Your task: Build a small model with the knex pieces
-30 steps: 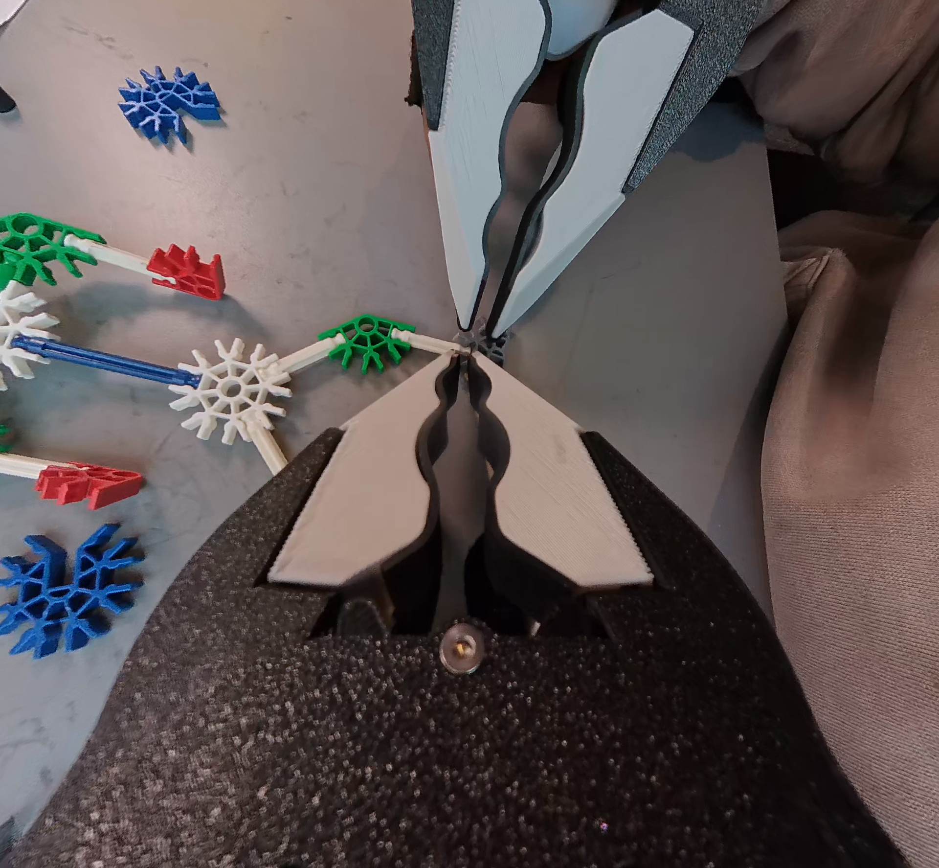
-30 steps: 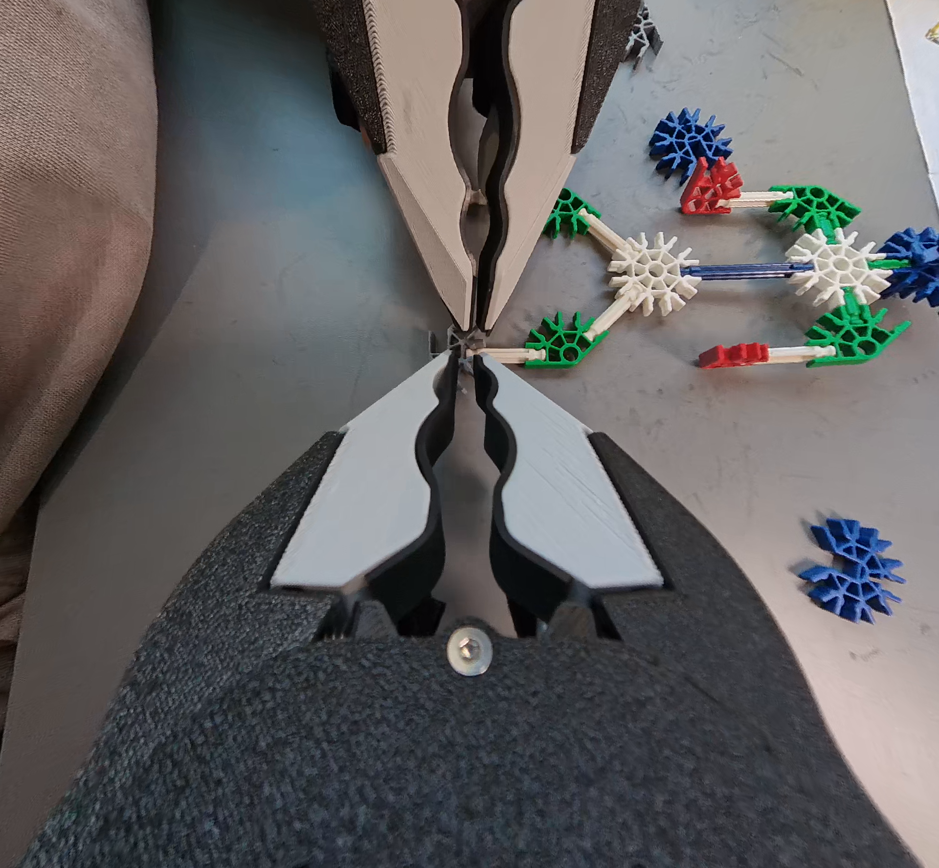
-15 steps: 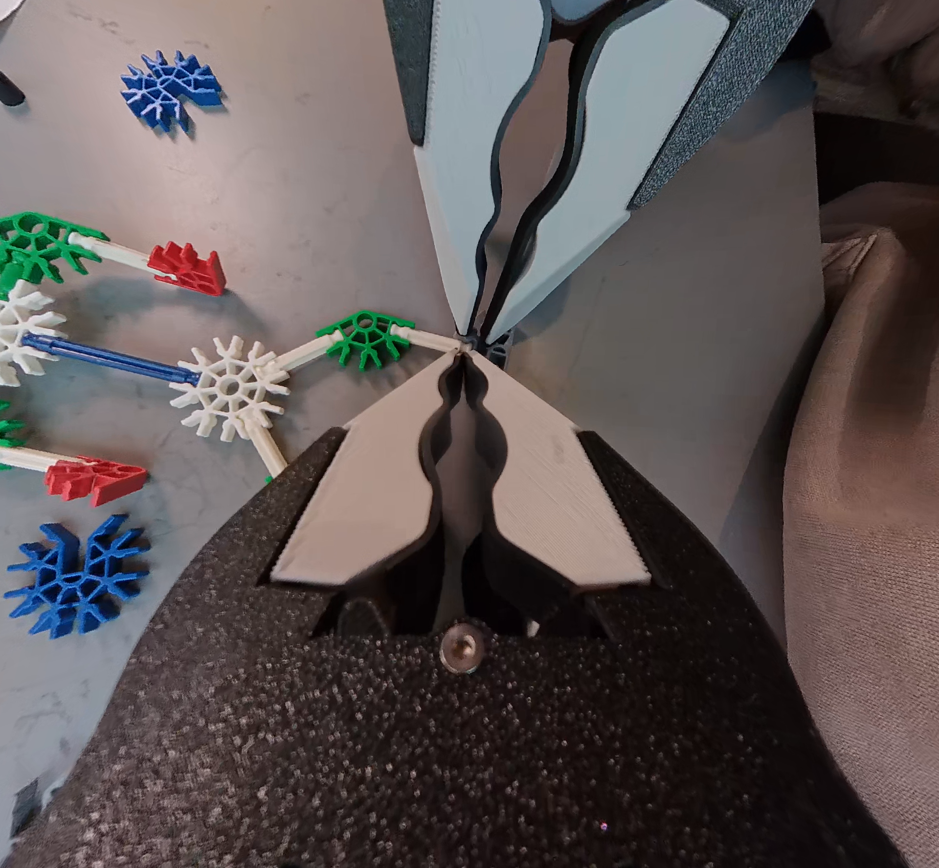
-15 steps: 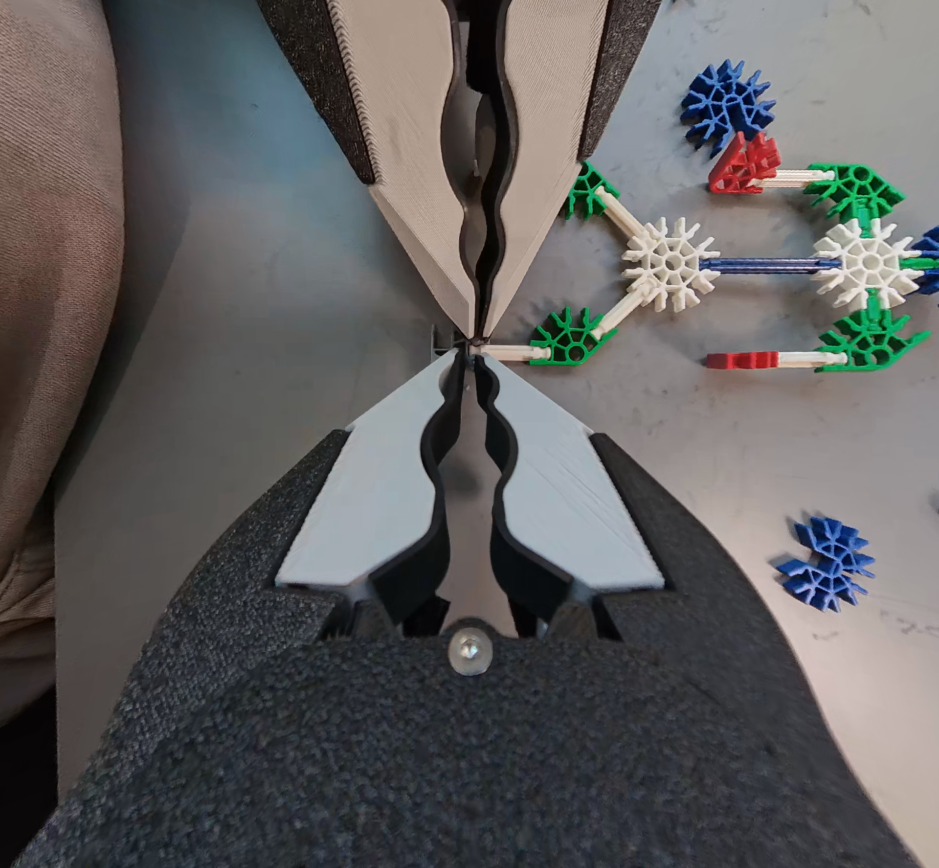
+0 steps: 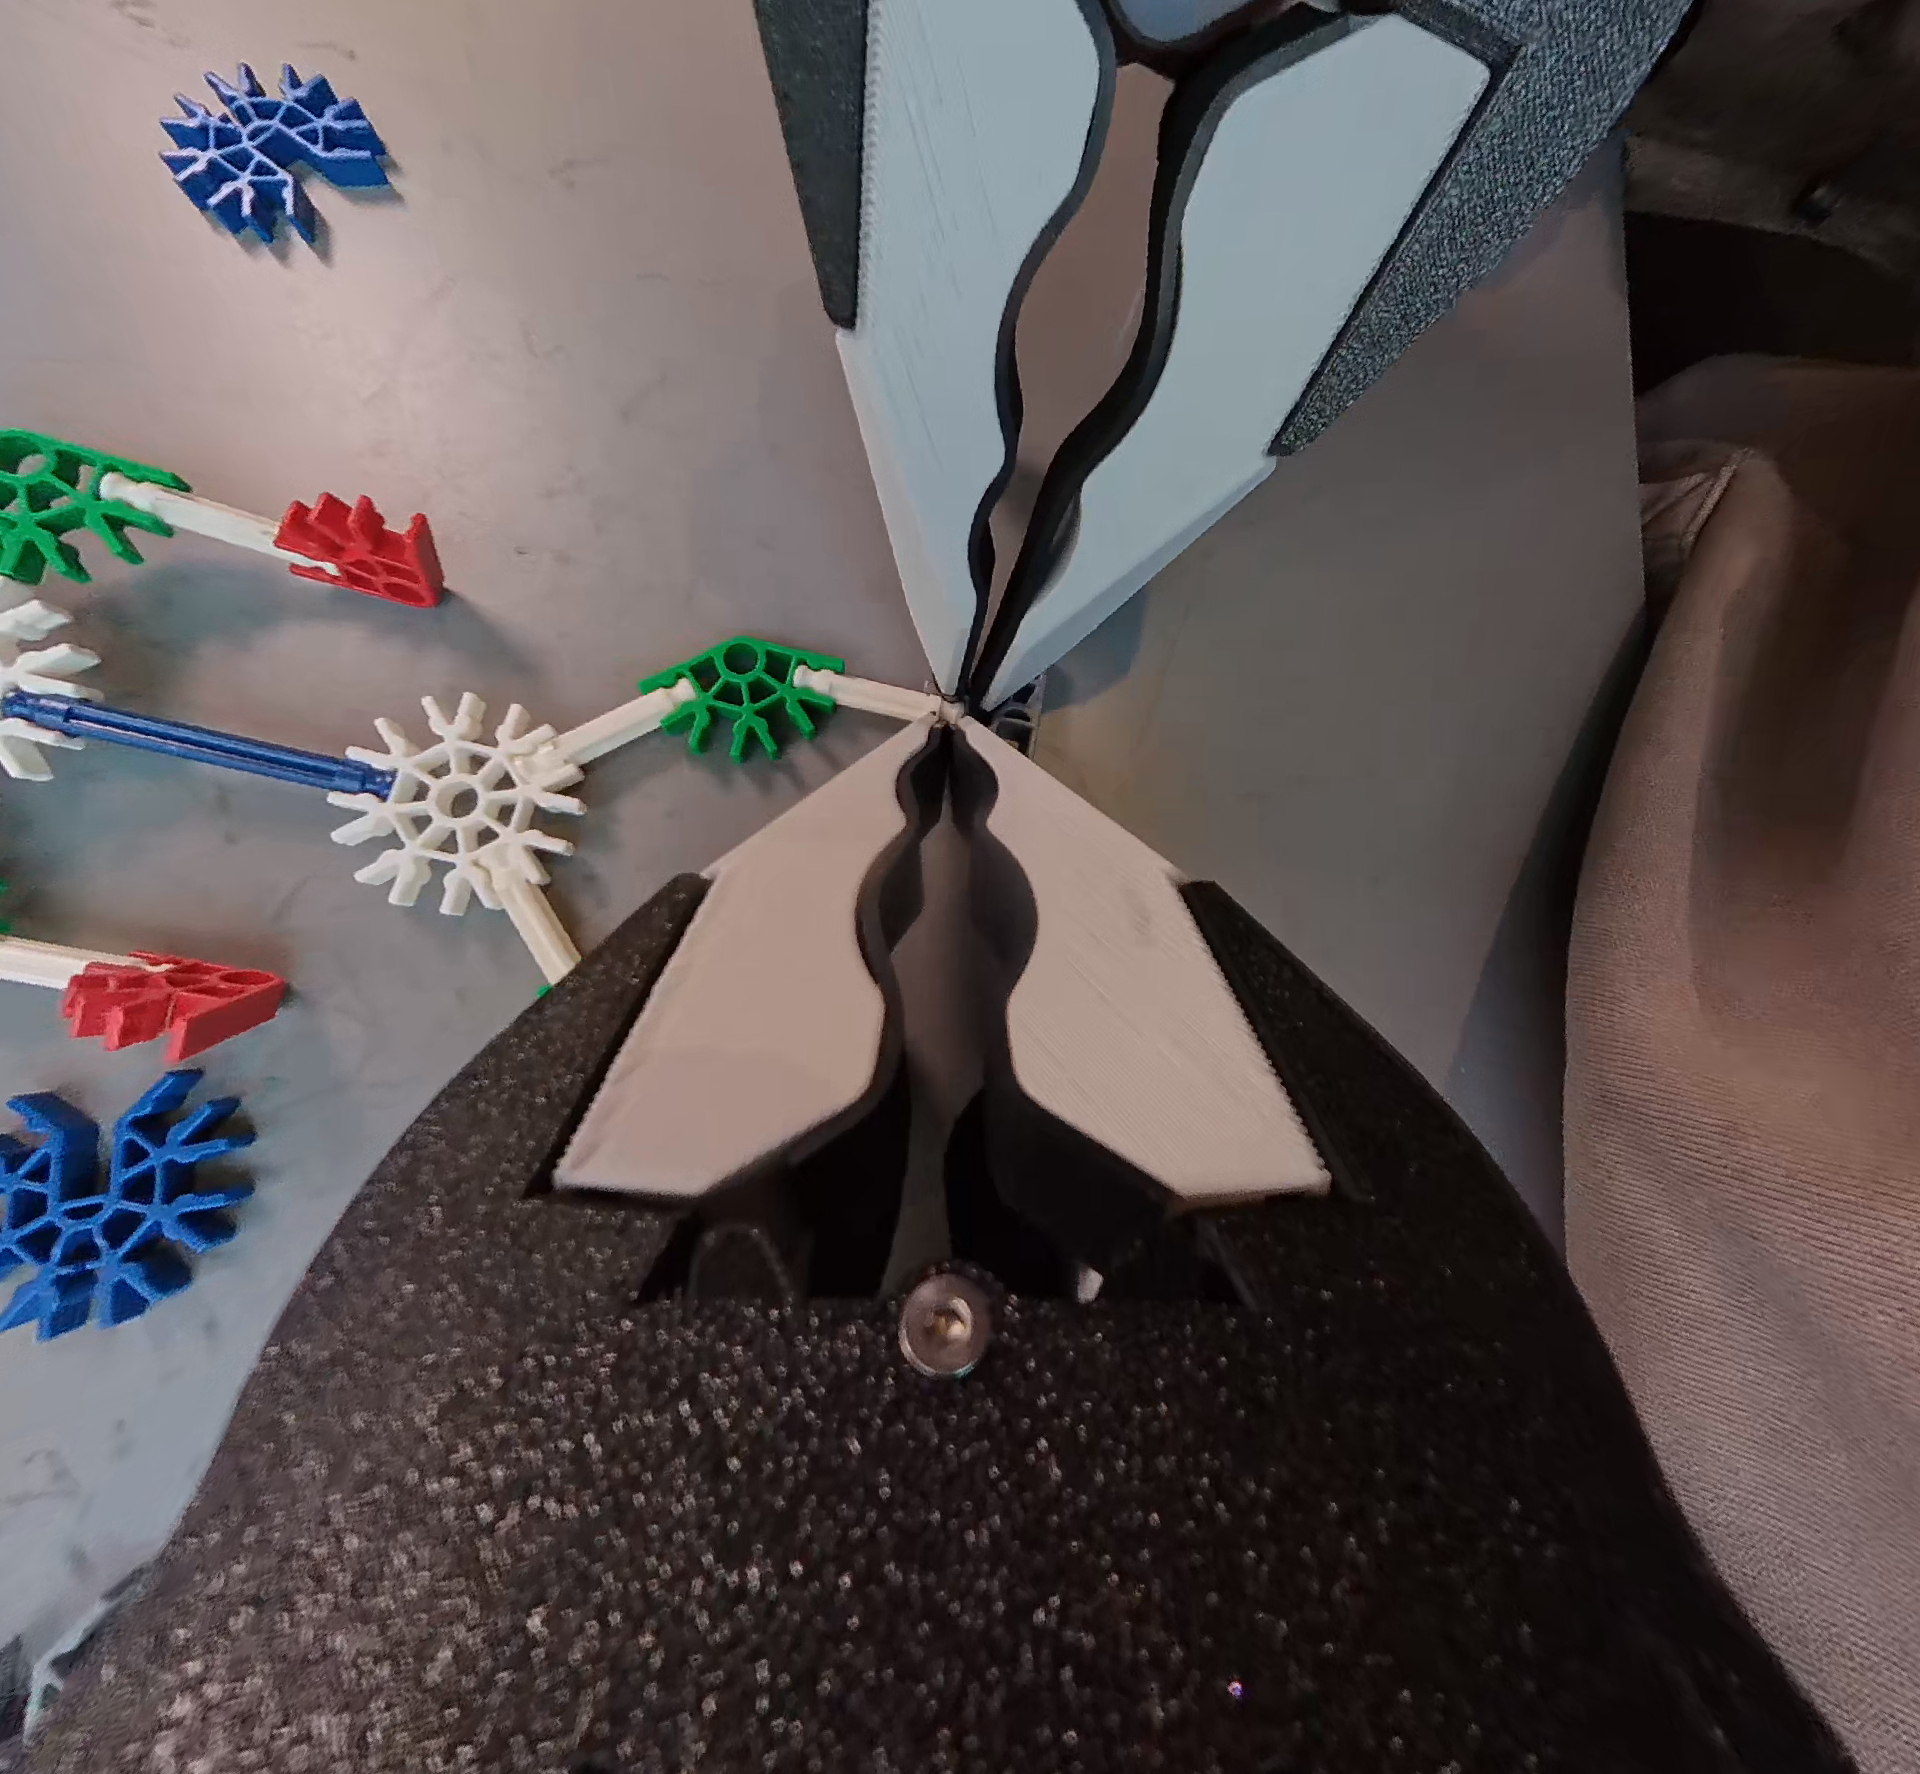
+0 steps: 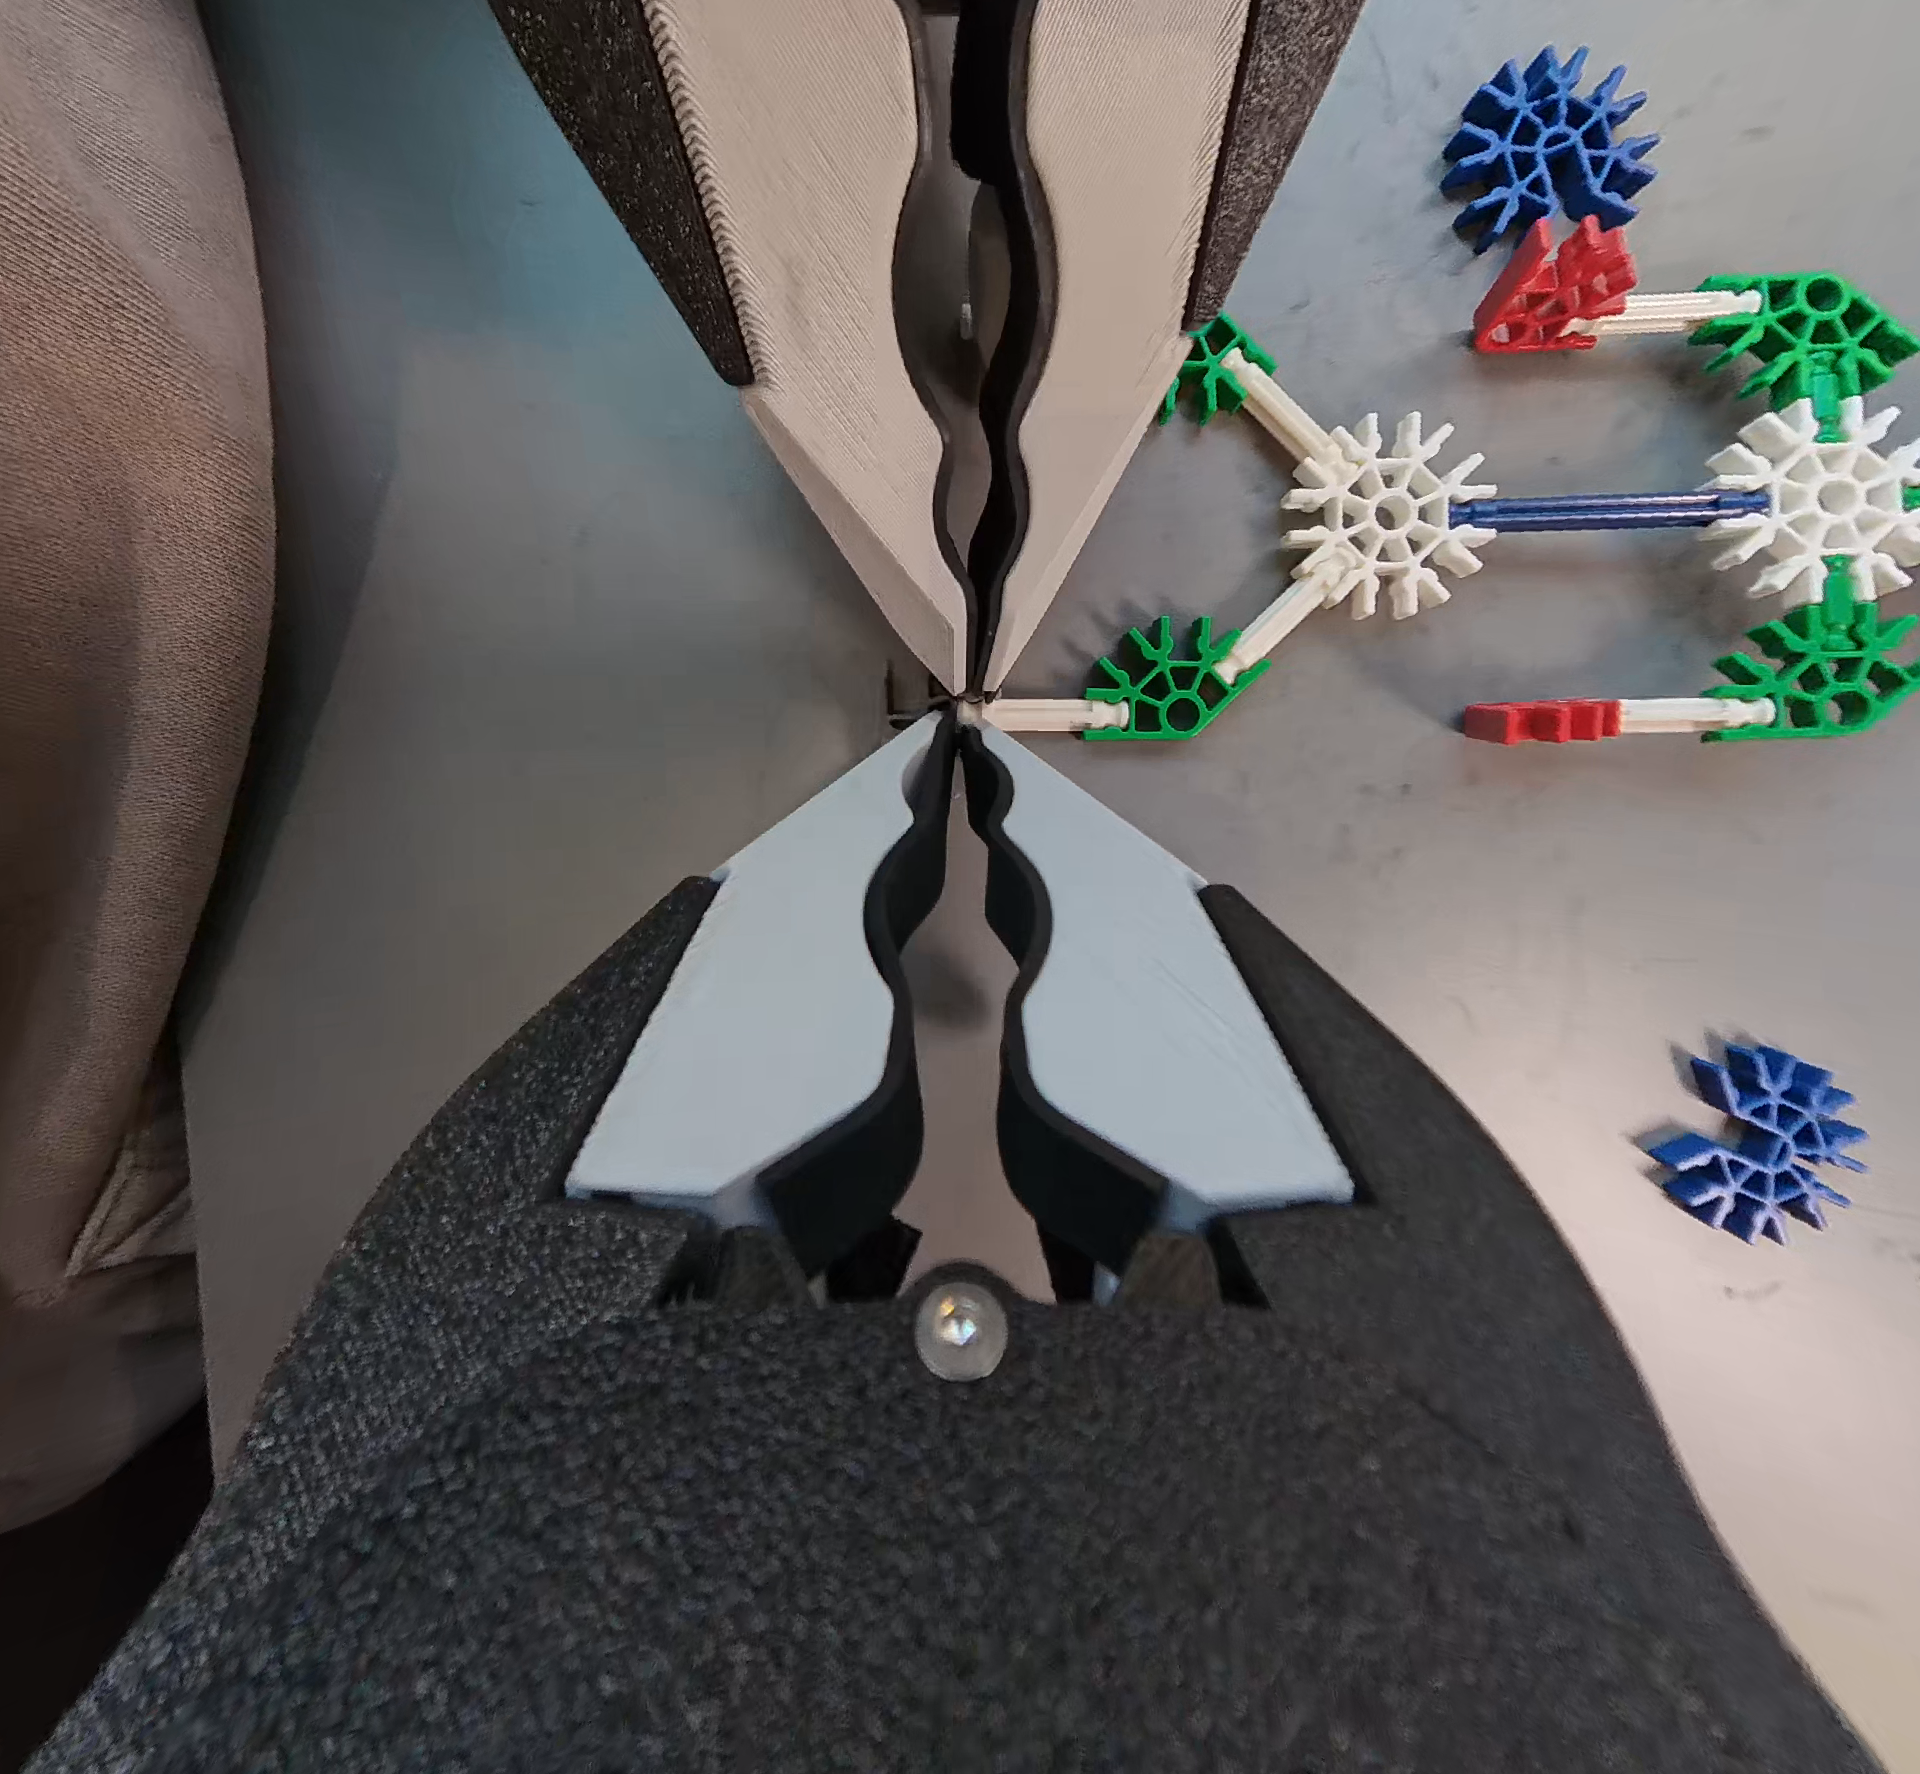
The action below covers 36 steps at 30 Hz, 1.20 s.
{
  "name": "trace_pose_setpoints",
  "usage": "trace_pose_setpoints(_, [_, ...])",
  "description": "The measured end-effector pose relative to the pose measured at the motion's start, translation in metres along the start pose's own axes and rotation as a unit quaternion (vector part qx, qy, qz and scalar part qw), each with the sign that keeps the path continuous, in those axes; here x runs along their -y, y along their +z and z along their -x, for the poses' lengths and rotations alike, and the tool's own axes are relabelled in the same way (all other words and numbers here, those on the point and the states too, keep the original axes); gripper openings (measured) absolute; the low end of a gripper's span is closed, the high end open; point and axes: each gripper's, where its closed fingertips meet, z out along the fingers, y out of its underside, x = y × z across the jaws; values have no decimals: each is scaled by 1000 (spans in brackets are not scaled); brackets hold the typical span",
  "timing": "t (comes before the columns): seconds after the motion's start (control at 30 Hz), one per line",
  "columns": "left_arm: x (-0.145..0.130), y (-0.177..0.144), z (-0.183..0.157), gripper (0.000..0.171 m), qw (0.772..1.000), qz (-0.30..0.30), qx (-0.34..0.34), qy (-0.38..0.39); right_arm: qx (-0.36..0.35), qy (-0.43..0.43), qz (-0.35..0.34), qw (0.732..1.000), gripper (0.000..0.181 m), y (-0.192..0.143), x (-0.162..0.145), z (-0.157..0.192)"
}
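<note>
A: From the left wrist view, the left gripper (image 5: 943, 725) has its jaws pinched together at the tips, right at the free end of the white rod (image 5: 878, 694); whether they actually clamp it I cannot tell; that rod runs from the green connector (image 5: 743, 694), which joins by another rod to the white snowflake connector (image 5: 457, 802).

B: And the right gripper (image 5: 971, 685)?

A: It comes in from the top, tips meeting the left one's almost point to point; jaws drawn close, over a small dark grey piece (image 5: 1018, 711) that shows just beside them; compared with a second ago it fills more of the view and the grey piece is more hidden.

B: Anything round about?

A: A loose blue connector (image 5: 272, 150) far left, another (image 5: 109, 1205) lower left, two red pieces (image 5: 364, 552) (image 5: 171, 1002) on rods; all on the grey table (image 5: 520, 322); beige cloth (image 5: 1766, 997) at the right; no containers.

B: The right wrist view?

A: The right gripper (image 6: 956, 732) is at the bottom, jaws nearly closed; a sliver of the dark grey piece (image 6: 902, 698) peeps out left of the tips; the left gripper (image 6: 977, 675) points down from above; the white rod (image 6: 1039, 712) leads right to the green connector (image 6: 1169, 690); the assembly sits a shade farther right than before.
</note>
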Motion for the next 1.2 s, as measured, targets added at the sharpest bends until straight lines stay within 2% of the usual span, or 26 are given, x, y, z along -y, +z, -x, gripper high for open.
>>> trace_pose_setpoints(0.07, [-1,-3,1,0,1000,-3,-11,-12,2,9,-22,1000,1,0,2,0])
trace_pose_setpoints(0.13, [2,-10,8,0,1000,-13,-4,-18,-1,18,-40,999,11,-3,0,-2])
trace_pose_setpoints(0.3, [11,-32,32,9,997,-54,13,-45,-8,42,-63,997,22,-12,-7,-5])
trace_pose_setpoints(0.4, [9,-34,39,11,997,-56,10,-52,10,48,-85,995,25,-12,-1,3])
trace_pose_setpoints(0.53, [6,-29,32,12,998,-46,-2,-31,7,35,-70,997,31,-3,-3,7])
trace_pose_setpoints(0.63, [3,-24,24,12,999,-37,-13,-15,1,28,-69,997,29,0,-1,6])
trace_pose_setpoints(0.73, [1,-20,18,12,999,-28,-21,-1,-11,10,-52,999,20,2,-4,4])
trace_pose_setpoints(0.9, [3,-27,26,12,999,-37,-10,-5,-14,16,-49,999,20,0,-7,-3])
trace_pose_setpoints(1.07, [4,-55,65,12,996,-57,59,-21,-18,13,-40,999,20,-6,-17,-10])
trace_pose_setpoints(1.2, [-12,-85,108,12,986,-44,155,-35,-23,15,-47,999,29,-19,-22,-19])
